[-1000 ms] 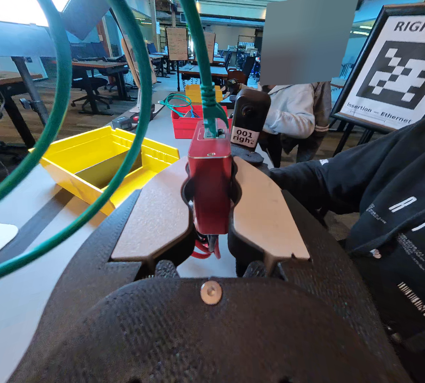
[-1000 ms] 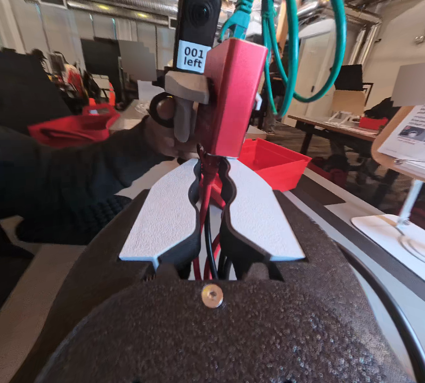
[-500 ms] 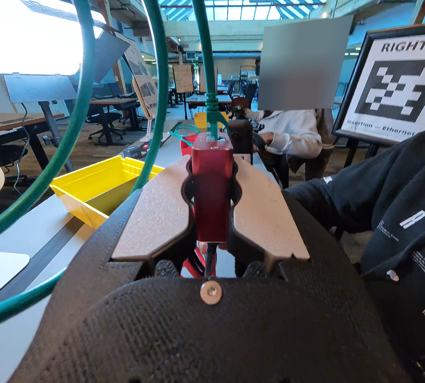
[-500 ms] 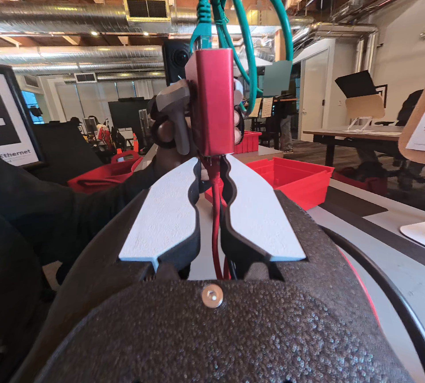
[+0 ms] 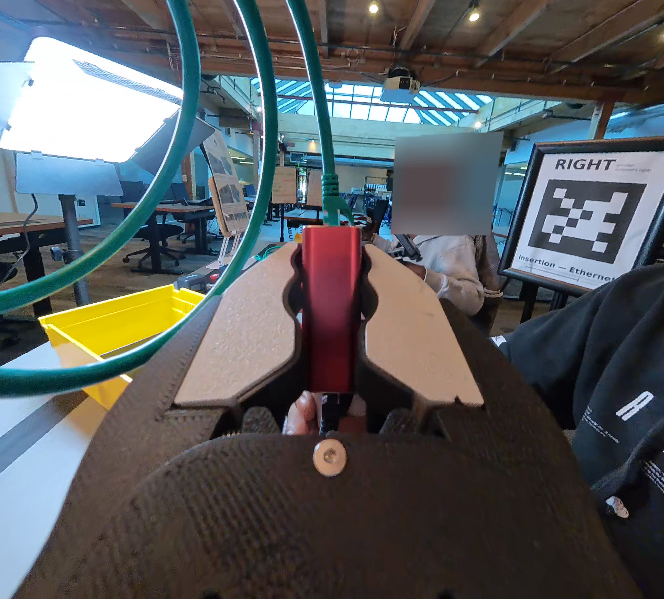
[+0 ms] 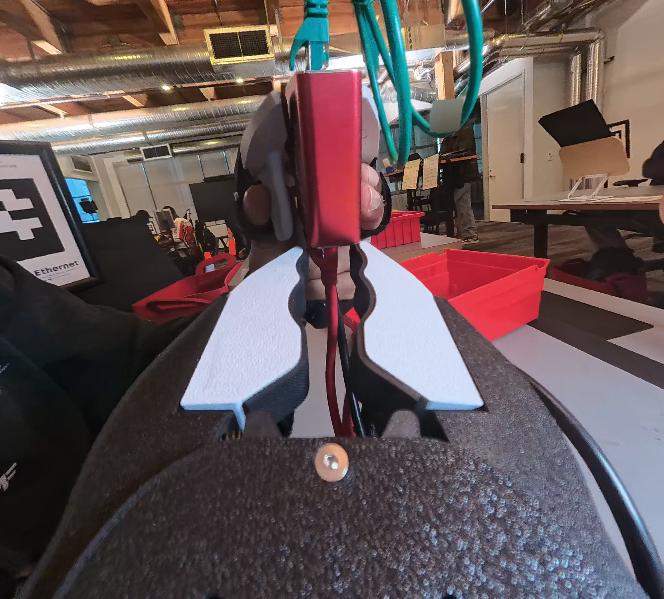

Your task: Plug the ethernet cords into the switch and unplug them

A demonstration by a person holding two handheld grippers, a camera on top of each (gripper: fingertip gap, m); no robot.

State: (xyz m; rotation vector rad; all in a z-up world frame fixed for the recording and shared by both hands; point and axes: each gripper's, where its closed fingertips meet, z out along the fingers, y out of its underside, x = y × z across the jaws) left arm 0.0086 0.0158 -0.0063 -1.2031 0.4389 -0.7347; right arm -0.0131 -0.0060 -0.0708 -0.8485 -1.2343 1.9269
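While the left gripper [image 5: 331, 254] is clamping the red switch [image 5: 331, 308] by its two long sides, the box is standing upright between the tan fingers [image 5: 248, 323], its upper end poking just past their tips. A green ethernet cord [image 5: 328, 197] is sitting plugged into that upper end, and its cable is looping up and round to the left of the gripper in wide rings that are sweeping back down in front of a yellow bin [image 5: 118, 323] on the grey table [image 5: 32, 466]. Below the switch, a dark plug and a fingertip are showing in the gap near the gripper's base.

From the right wrist view, the right gripper [image 6: 332, 251] is sitting directly beneath the same switch [image 6: 328, 165], its white fingers [image 6: 258, 334] closed in on a red cord [image 6: 330, 316] that is running down from the switch's lower end, with only a narrow gap between them at the tips. The red plug is seated in the port just beyond the fingertips, and a black cable is running alongside the red one toward the gripper's base. The left gripper [image 6: 273, 172] is showing behind the switch, gripping it, with a person's hand [image 6: 370, 193] wrapped around it. A red bin [image 6: 503, 280] is resting on the table to the right of the gripper, and a framed sign [image 6: 39, 219] is standing off to its left.
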